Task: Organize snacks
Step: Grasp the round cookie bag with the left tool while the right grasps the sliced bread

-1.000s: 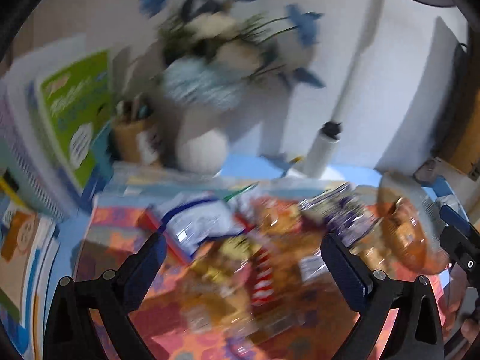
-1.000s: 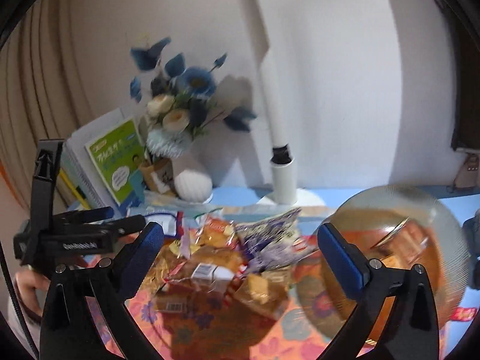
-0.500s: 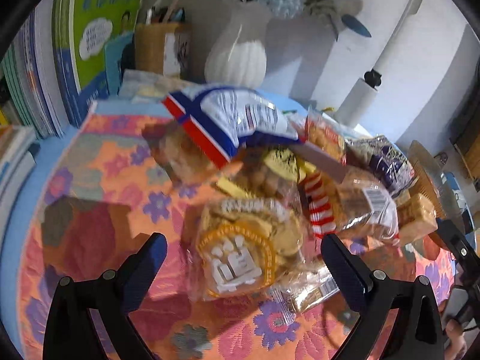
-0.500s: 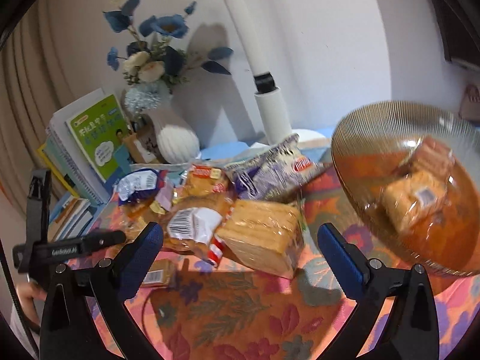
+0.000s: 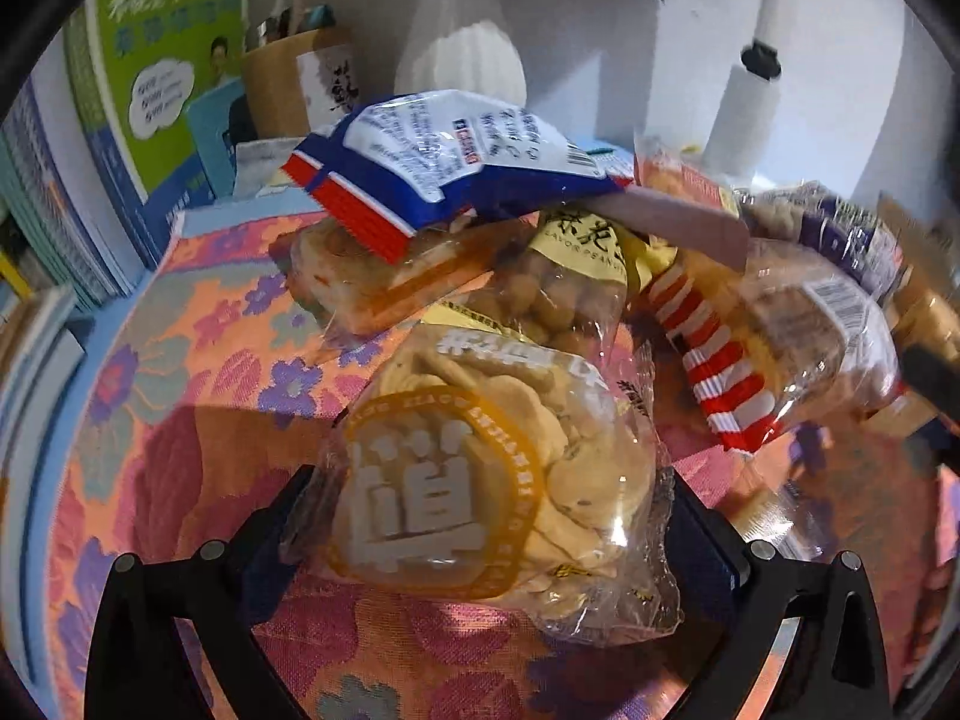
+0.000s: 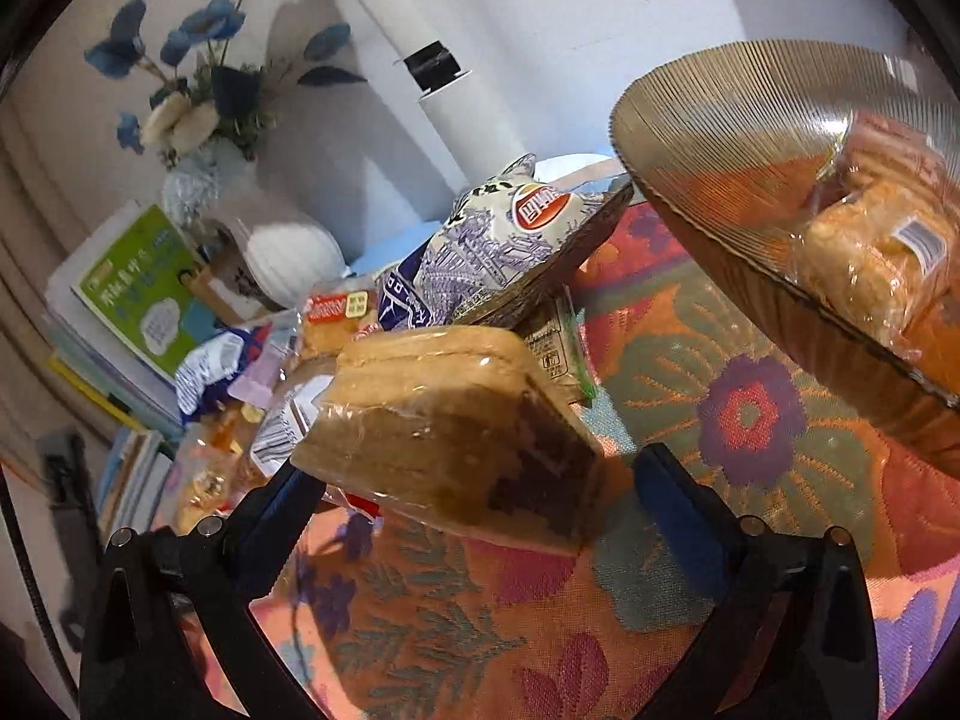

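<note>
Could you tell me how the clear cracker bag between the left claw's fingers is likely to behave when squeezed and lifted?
The cracker bag probably crinkles and feels light: thin, loose film. Its glossy film may slip. The crackers look brittle, so a hard squeeze could break them.

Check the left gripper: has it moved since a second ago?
Yes. The left gripper has advanced toward the white vase, now straddling the clear biscuit bag.

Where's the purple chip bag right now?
In the right wrist view the purple chip bag sits at the back of the snack pile, propped behind the wrapped cake block, left of the glass bowl and in front of the white lamp post.
</note>
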The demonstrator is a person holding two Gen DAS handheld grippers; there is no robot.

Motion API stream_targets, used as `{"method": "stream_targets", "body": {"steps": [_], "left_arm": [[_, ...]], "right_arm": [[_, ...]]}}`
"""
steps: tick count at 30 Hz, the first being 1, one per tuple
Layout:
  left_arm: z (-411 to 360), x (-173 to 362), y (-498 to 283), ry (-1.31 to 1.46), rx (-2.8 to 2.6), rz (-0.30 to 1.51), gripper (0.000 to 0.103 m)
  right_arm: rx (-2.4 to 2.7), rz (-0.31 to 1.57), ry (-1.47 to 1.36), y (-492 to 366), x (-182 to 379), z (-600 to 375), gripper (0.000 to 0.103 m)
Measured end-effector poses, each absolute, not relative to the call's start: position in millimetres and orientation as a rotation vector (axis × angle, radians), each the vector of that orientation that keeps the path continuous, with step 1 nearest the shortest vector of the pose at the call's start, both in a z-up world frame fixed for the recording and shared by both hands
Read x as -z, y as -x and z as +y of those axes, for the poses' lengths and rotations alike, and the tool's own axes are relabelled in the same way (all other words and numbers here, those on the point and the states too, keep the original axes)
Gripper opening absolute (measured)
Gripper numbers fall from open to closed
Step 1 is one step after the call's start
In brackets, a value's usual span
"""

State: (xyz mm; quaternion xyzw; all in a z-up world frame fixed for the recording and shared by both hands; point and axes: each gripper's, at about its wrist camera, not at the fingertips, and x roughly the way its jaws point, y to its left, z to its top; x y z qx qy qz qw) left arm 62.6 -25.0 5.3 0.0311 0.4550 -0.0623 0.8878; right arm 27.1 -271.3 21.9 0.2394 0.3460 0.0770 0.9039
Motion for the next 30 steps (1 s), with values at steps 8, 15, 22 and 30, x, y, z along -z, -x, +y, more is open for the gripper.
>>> {"method": "stream_targets", "body": {"steps": [8,15,22,30], "left_arm": [[-19.4,-6.1,-62.7,-0.032,0.146,0.944,0.103],[-8.4,-7.3,-67.4,0.011,0.161,0.934,0.103],[-8.1,-7.5,-68.3,0.021,0.164,0.932,0.103],[-4.7,-7.2,-67.4,0.043,0.166,0.926,0.103]], "right_arm": [[-0.167,0.707,-0.511,-26.8,-21.3,-274.0,0.103],[-0.155,0.715,-0.494,-27.8,-20.9,-273.2,0.103],[-0.145,0.722,-0.48,-31.7,-20.9,-269.3,0.103],[-0.139,0.719,-0.482,-32.6,-20.2,-268.5,0.103]]}}
